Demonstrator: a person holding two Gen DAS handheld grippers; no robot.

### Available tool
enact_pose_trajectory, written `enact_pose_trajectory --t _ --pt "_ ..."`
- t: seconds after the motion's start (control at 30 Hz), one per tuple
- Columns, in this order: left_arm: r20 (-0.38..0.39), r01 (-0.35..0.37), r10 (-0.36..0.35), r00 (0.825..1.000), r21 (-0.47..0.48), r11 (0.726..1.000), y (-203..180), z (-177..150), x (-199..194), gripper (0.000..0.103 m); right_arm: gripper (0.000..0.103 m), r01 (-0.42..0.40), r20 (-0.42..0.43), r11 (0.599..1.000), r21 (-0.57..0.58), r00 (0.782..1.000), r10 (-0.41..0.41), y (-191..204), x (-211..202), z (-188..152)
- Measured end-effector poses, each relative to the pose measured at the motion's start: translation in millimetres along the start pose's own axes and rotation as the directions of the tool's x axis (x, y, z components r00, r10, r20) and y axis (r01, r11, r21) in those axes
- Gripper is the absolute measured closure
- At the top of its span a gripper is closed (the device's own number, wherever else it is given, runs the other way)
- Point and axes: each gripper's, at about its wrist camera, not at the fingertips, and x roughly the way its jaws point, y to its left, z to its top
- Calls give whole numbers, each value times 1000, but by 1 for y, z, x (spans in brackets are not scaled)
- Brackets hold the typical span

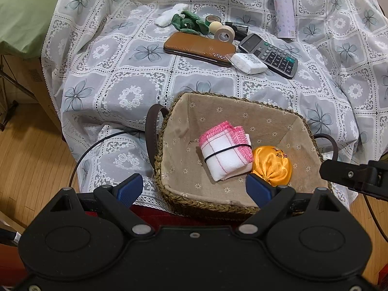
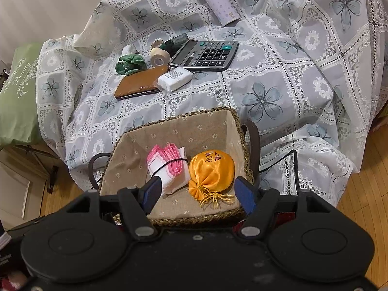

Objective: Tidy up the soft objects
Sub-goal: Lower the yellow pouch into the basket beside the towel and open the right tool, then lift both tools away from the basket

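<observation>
**Two soft things in the basket, two more waiting on the bench**

In the lower middle of both views sits the woven basket (image 1: 206, 208), lined with cloth. Inside it lie a folded white-and-pink cloth (image 1: 224, 155) bound by a black band, and just beside it, touching, an orange satin pouch (image 1: 272, 166).

The left tongs (image 1: 194, 190) stand wide and hold nothing; one blue pad hangs outside the basket's left rim, the other over its inside. The right tongs (image 2: 200, 195) are parted more narrowly, also empty, framing the pouch's tasselled neck from above.

Still on the bench, toward the upper middle of the left view, lie a green plush toy (image 1: 189, 23) and a white fluffy thing (image 1: 169, 15) beside it. Both look light and squashy, likely to give under the pads, so a grip across the thickest bunch of the plush should serve best. The brown wallet (image 1: 198, 48), calculator (image 1: 269, 54), tape rolls (image 1: 224, 34) and bottle (image 1: 283, 12) look stiff and probably stay.
</observation>
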Motion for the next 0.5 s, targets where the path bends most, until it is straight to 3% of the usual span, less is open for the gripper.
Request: enact_pose_trajectory --t 0.5 --pt "1 -1 1 1000 -1 1000 0 0 0 14 36 -1 -5 1000 2 1000 1 1 1 -1"
